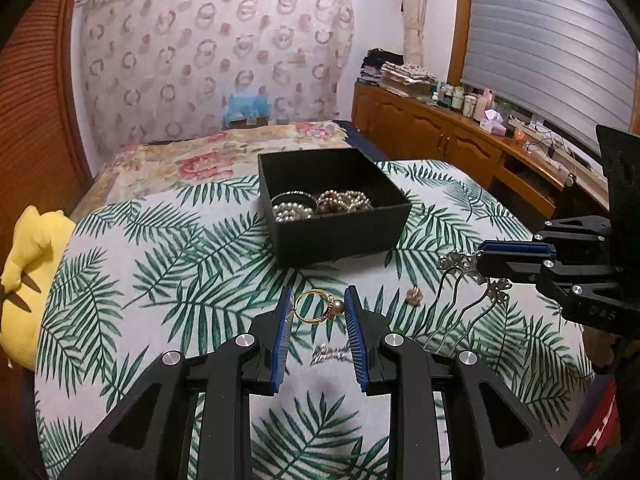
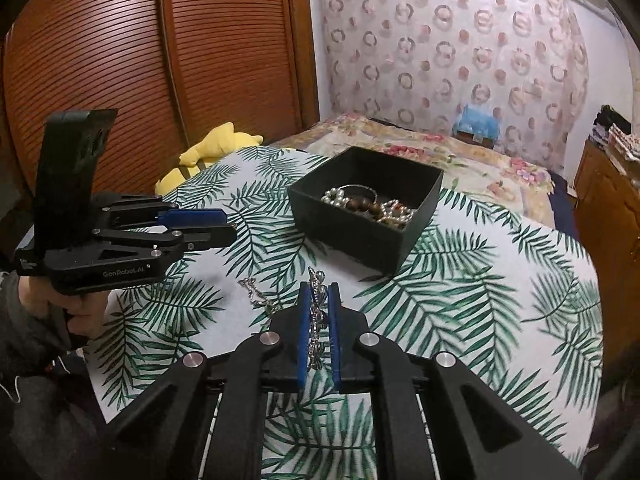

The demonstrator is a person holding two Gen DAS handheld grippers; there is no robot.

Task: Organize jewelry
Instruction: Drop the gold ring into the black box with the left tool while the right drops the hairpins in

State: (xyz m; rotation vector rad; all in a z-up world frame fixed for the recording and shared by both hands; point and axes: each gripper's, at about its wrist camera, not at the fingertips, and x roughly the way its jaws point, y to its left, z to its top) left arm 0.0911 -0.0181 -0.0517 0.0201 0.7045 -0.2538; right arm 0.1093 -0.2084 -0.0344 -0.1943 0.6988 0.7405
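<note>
the black box (image 1: 340, 236) sat open toward the far side of the leaf-print cloth (image 1: 160, 264), with pearl strands (image 1: 292, 212) and beads heaped inside it. nearer, a gold ring (image 1: 318, 306) with a pearl stood pinched between the blue pads of the left gripper (image 1: 318, 304), whose jaws were only narrowly apart around it, the pads touching the band on one side and the pearl on the other. just below it a silver chain (image 1: 330, 354) lay on the cloth, and a small earring (image 1: 414, 295) lay to the right, apart from both.

the right gripper (image 2: 319, 300) was closed on a silver hair fork (image 2: 317, 312), its ornate flower head squeezed between the pads; in the left wrist view the fork's wavy prongs hung down from that gripper toward the cloth. no earlier view was there to compare.

nothing stood between either gripper and the box; bare cloth ran from the ring up to the box's near wall. the cloth's right side was broad and free of things. its left edge dropped off beside a yellow plush toy (image 1: 28, 280), and a floral bedspread (image 1: 200, 160) stretched behind the box. a wooden cabinet (image 1: 440, 132) crowded with bottles ran along the right, well apart from the cloth, and a slatted wardrobe door (image 2: 120, 60) closed off the left.
</note>
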